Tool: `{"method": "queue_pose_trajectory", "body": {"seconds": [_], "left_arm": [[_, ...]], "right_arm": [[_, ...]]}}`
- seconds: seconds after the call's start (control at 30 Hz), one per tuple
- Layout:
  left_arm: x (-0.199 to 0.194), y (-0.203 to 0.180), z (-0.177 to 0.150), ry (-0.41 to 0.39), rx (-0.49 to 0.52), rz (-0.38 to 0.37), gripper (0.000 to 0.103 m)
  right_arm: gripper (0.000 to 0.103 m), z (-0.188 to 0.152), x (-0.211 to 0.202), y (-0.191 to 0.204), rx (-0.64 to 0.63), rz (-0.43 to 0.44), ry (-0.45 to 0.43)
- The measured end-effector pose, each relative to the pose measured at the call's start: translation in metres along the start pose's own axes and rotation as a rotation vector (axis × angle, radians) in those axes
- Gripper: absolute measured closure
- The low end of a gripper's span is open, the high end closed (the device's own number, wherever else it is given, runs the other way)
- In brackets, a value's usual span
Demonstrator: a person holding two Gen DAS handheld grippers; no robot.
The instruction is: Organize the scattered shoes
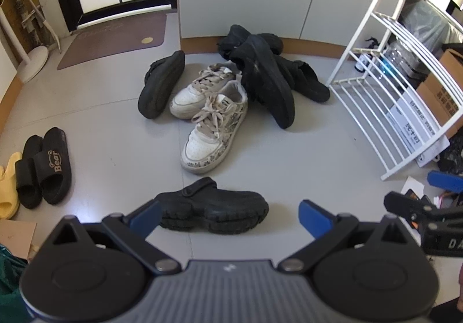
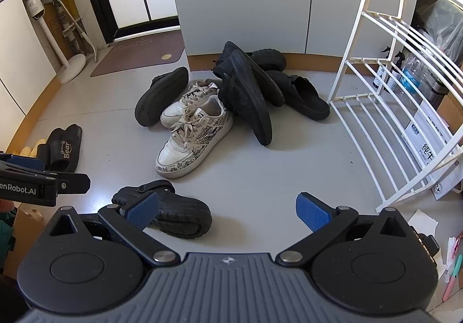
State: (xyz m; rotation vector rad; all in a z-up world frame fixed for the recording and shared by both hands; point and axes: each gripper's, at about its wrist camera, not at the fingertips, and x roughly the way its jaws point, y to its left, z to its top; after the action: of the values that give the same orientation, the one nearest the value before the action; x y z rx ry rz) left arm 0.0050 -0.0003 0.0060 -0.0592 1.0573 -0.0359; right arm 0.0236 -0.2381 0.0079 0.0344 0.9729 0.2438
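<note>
Shoes lie scattered on the grey floor. A black clog (image 1: 214, 206) (image 2: 170, 211) lies on its side nearest me. Beyond it stand two white patterned sneakers (image 1: 214, 132) (image 2: 191, 140). Another black clog (image 1: 162, 86) (image 2: 160, 96) leans on their left. Several black shoes (image 1: 266, 77) (image 2: 249, 91) are piled by the wall. My left gripper (image 1: 230, 220) hovers open above the near clog, empty. In the right wrist view my right gripper (image 2: 227, 213) is open and empty, the clog under its left finger (image 2: 143, 211).
A white wire shoe rack (image 1: 385, 86) (image 2: 387, 109) stands at the right, its shelves bare. Black "Bear" slippers (image 1: 47, 166) (image 2: 65, 149) and a yellow slipper (image 1: 7, 187) lie at the left. Cardboard boxes (image 1: 442, 91) sit behind the rack. A doormat (image 1: 115, 39) lies by the door.
</note>
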Motion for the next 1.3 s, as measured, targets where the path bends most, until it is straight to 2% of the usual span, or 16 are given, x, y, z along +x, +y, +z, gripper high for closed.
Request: {"method": "queue_pose_trajectory", "body": {"seconds": [0.13,0.27,0.33,0.47,0.57,0.8,0.93,1.03,1.3], "left_arm": [[-0.001,-0.002,0.004,-0.02,0.025,0.014,0.001],[0.0,-0.001,0.005,-0.021,-0.002,0.027,0.001],[0.001,0.0,0.005,-0.025,-0.019,0.031,0.001],[0.004,0.0,0.006,-0.031,-0.017,0.008,0.0],[0.006,0.001,0.004,-0.007,-0.024,-0.043,0.0],[0.007,-0.004,0.003,-0.005,0.001,-0.017,0.0],[0.007,-0.004,0.004,0.005,-0.002,-0.02,0.0],[0.005,-0.006,0.005,-0.018,0.025,0.003,0.0],[0.005,-0.012,0.011,-0.036,0.033,-0.014,0.0]], "right_arm": [[0.0,-0.002,0.0,0.001,0.0,0.004,-0.005],[0.0,0.007,0.003,-0.004,0.003,0.007,-0.004],[0.0,0.0,0.002,0.001,0.003,0.008,-0.009],[0.0,-0.001,0.002,0.002,0.004,0.019,-0.008],[0.0,0.005,0.005,-0.001,0.002,0.022,-0.007],[0.0,0.001,0.005,0.003,-0.026,0.002,-0.026],[0.0,-0.003,0.006,0.0,0.011,0.045,-0.028],[0.0,0.002,0.008,-0.006,0.039,0.071,-0.036],[0.0,-0.007,0.008,0.009,0.007,0.024,-0.039]]}}
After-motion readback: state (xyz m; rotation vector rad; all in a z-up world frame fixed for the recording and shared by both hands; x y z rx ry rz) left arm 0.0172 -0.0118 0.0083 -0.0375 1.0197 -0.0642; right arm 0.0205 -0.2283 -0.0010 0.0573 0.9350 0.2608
